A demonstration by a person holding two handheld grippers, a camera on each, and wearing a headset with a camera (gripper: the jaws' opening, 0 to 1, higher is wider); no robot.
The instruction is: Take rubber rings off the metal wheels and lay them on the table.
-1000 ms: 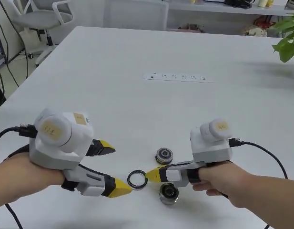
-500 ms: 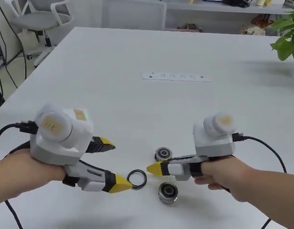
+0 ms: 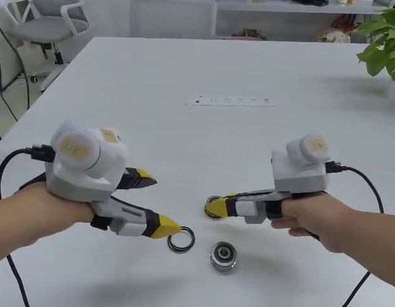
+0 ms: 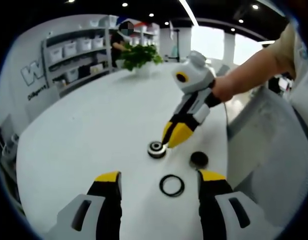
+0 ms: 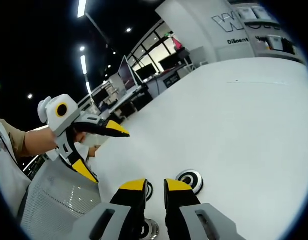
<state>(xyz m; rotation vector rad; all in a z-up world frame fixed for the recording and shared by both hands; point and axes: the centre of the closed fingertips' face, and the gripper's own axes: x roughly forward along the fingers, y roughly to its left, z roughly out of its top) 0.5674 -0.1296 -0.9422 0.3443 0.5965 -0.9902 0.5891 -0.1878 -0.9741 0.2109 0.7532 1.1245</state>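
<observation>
A loose black rubber ring [image 3: 182,239] [image 4: 172,185] lies flat on the white table. Just right of it stands a metal wheel [image 3: 223,254] [image 4: 198,159]. A second wheel [image 3: 212,202] [image 4: 156,149] [image 5: 189,179] sits farther back, half hidden in the head view by the right gripper's tip. My left gripper [image 3: 157,203] [image 4: 159,179] is open, its lower jaw tip just left of the ring. My right gripper [image 3: 213,208] [image 5: 154,187] hovers over the far wheel, jaws together with nothing between them.
A white power strip [image 3: 230,100] lies in the middle of the table [image 3: 184,141]. Green plant leaves [image 3: 383,38] reach in at the far right corner. An office chair [image 3: 50,25] stands beyond the far left edge. Cables trail from both grippers.
The right gripper has drawn back from the loose ring and now sits by the far wheel. The left gripper's lower jaw stays beside the ring. The head camera has shifted slightly.
</observation>
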